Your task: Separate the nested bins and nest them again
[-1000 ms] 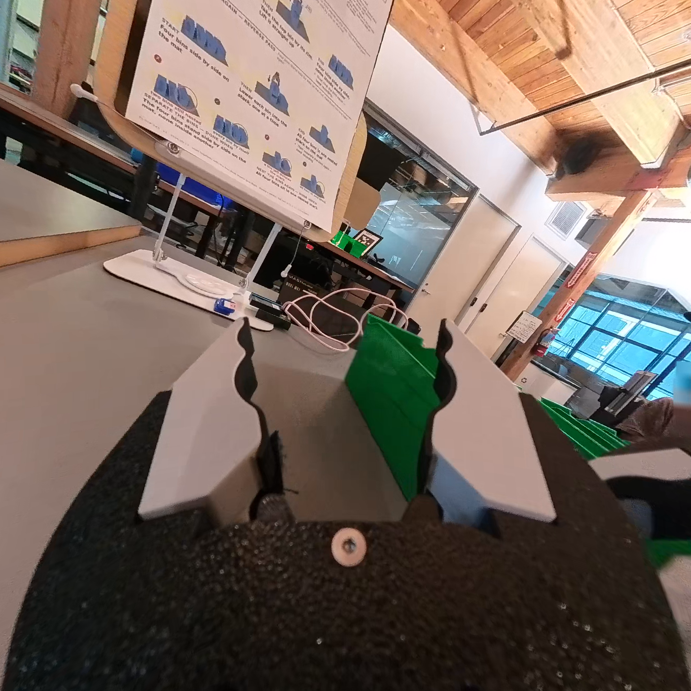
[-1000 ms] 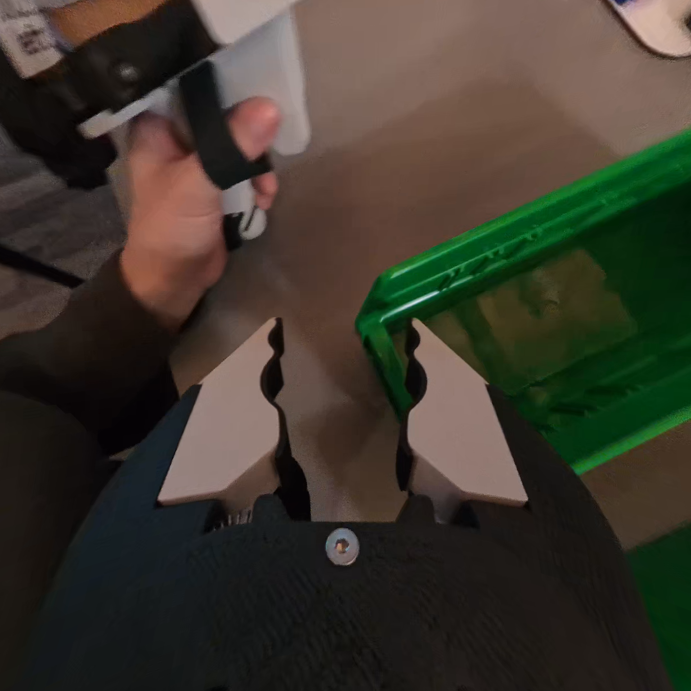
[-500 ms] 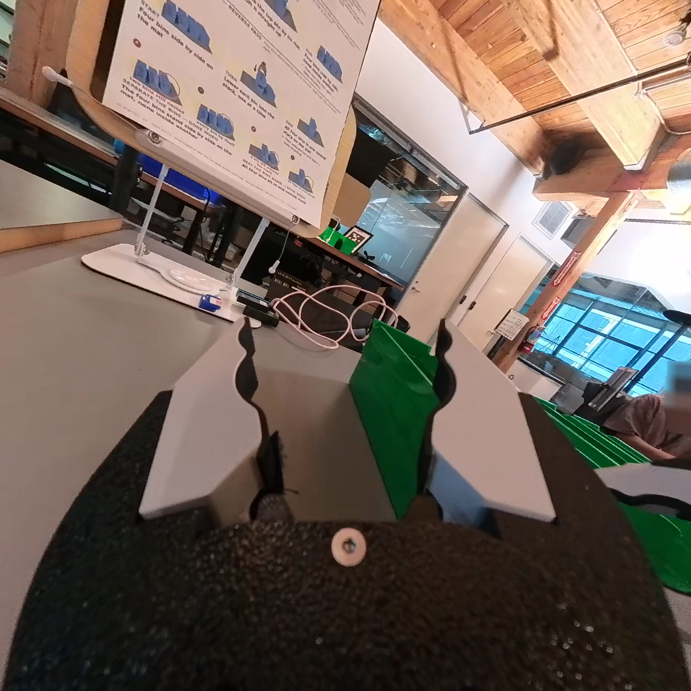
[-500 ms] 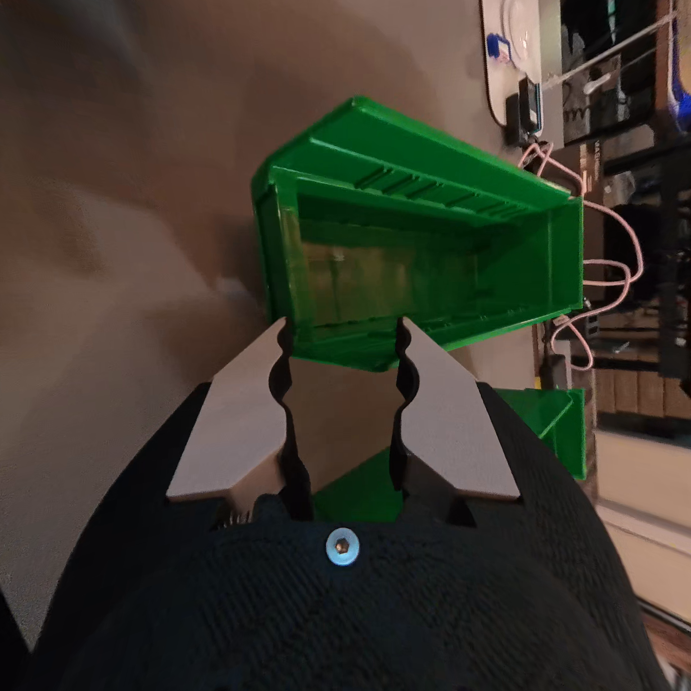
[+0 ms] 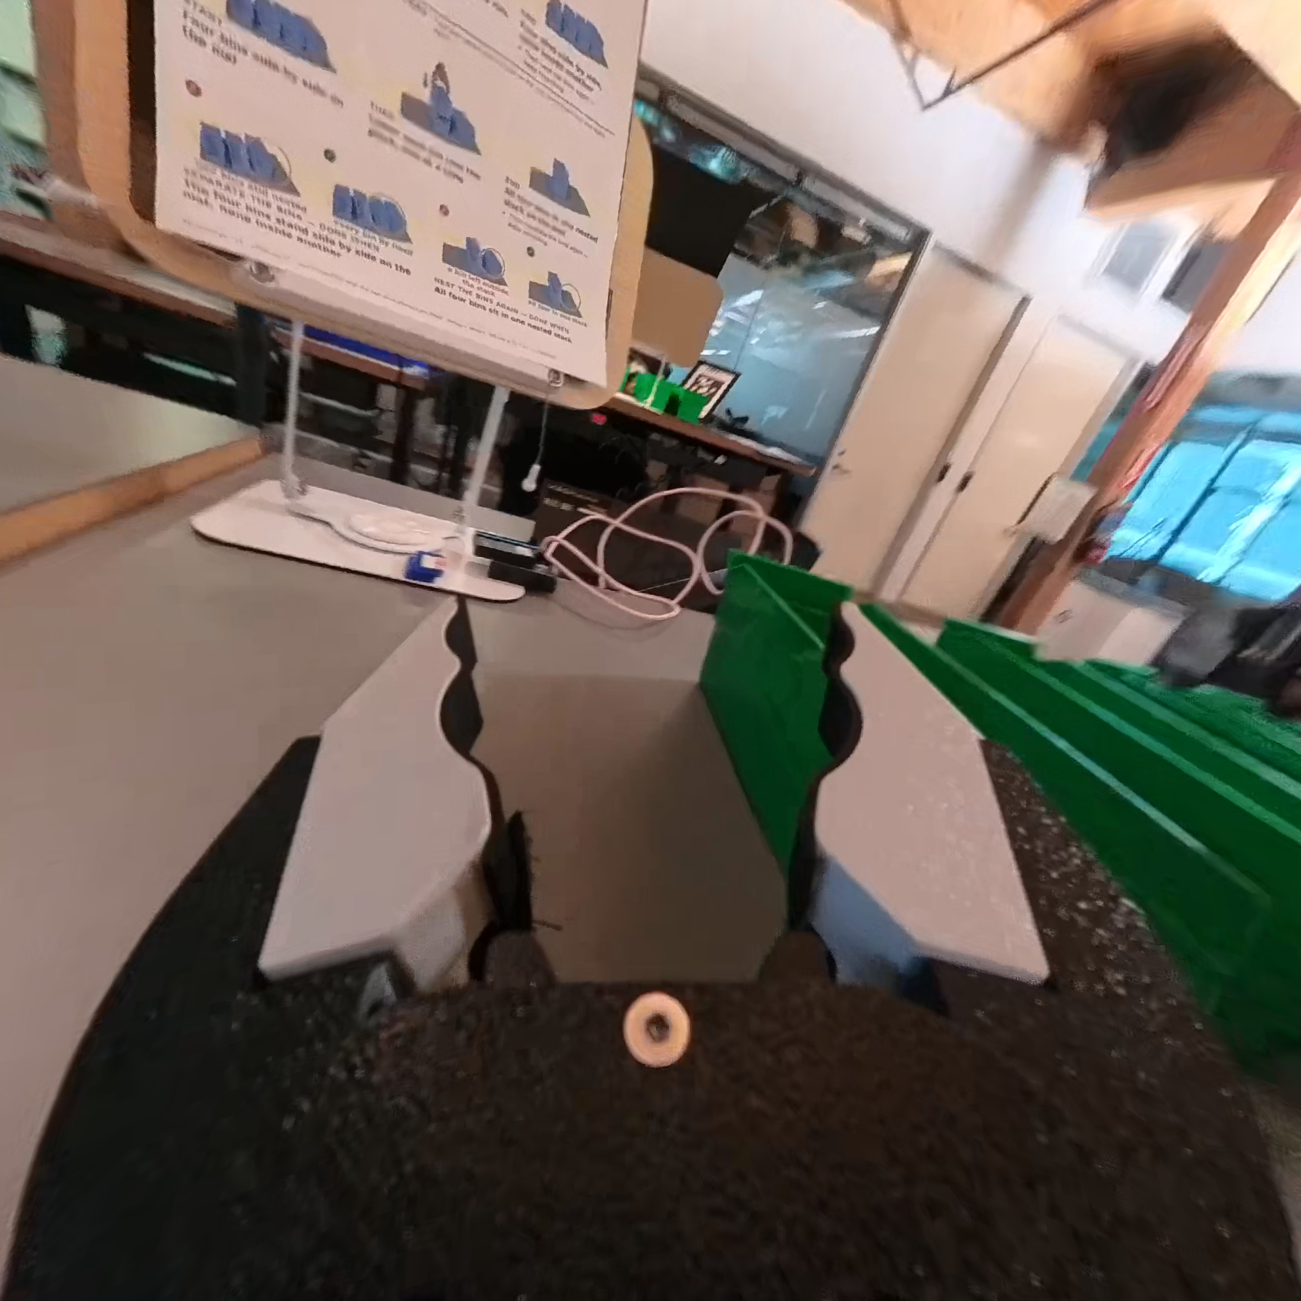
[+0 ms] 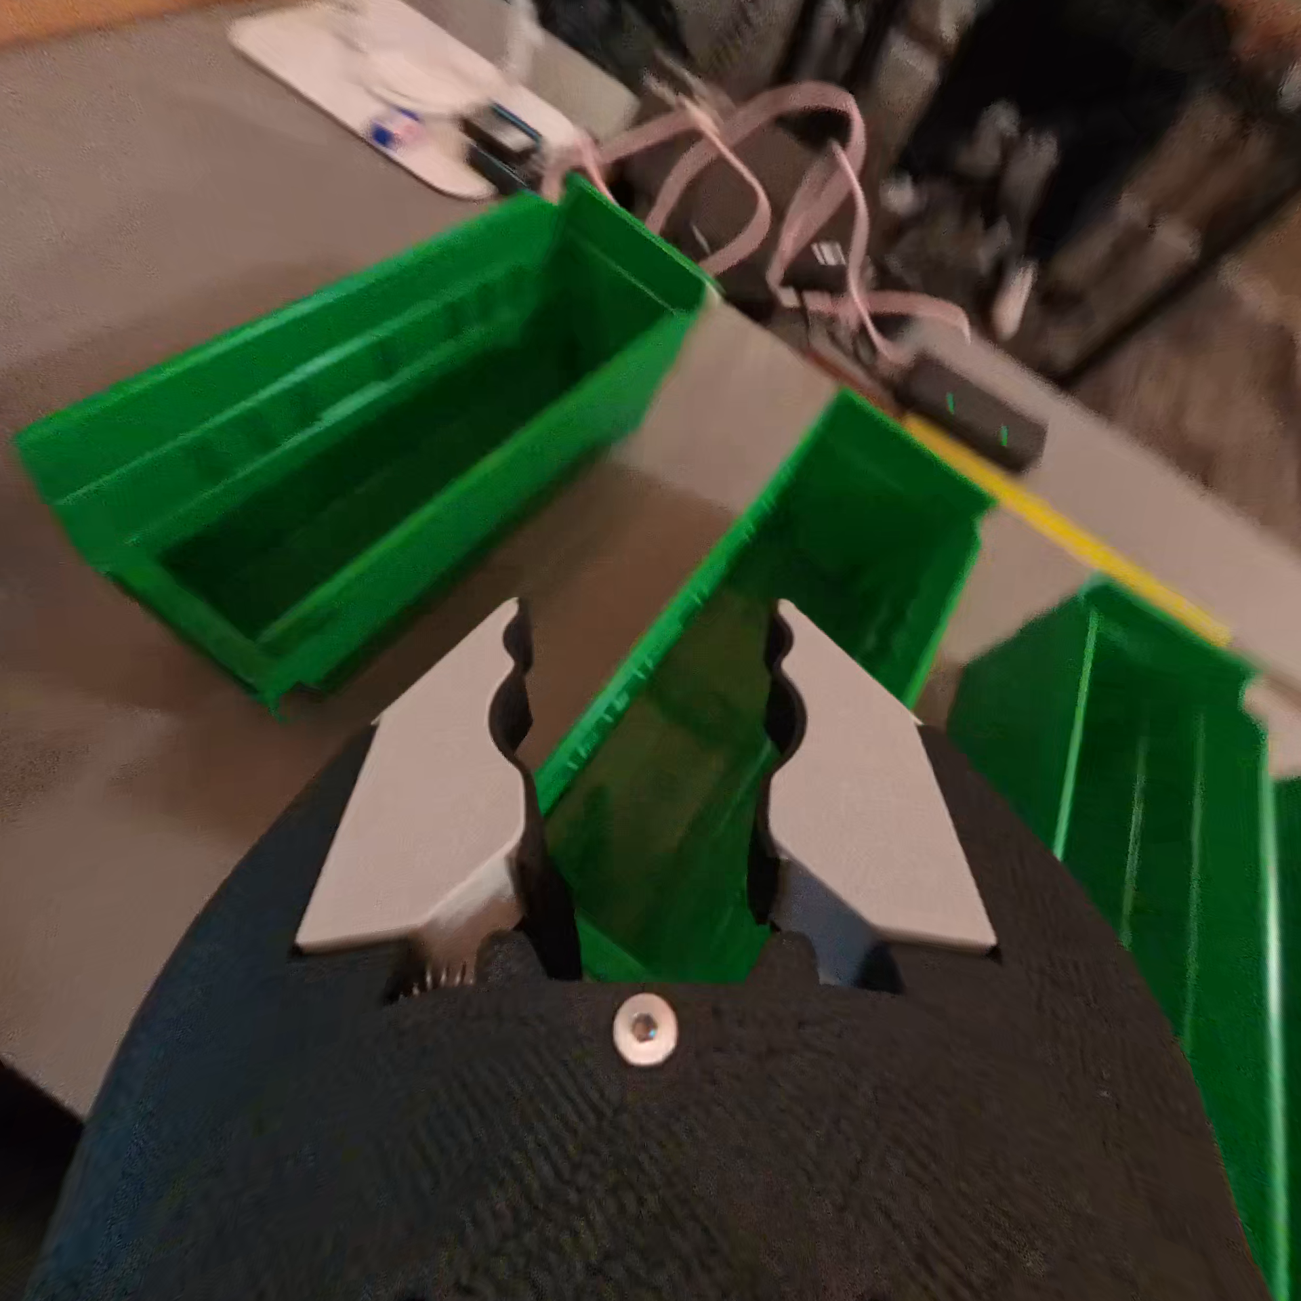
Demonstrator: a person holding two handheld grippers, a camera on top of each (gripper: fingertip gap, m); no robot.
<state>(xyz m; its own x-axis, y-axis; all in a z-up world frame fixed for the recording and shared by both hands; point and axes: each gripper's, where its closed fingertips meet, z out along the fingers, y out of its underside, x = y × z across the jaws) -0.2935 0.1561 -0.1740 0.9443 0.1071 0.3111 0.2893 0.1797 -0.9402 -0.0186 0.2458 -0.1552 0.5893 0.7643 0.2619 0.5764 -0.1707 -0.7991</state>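
Left gripper [image 5: 651,711]: jaws apart, empty, low over worktop [image 5: 176,669], just left of left bin [image 5: 760,704].
Right gripper [image 6: 648,711]: jaws apart, empty, above middle bin [image 6: 831,563].
Bins: left bin [image 6: 352,436], middle, right bin [image 6: 1161,809] separate on worktop.
Risk: blurred frames suggest fast motion; likely rim clip, bin skidding.
Left view only: instruction board [image 5: 394,176].
Right view only: bin interiors.

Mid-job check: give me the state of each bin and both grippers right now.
left bin: upright on the table, empty, apart from the others.
middle bin: upright, empty, under the right gripper.
right bin: upright, separate, partly out of frame.
left gripper: open, holding nothing, a bin wall between its fingers.
right gripper: open, holding nothing.
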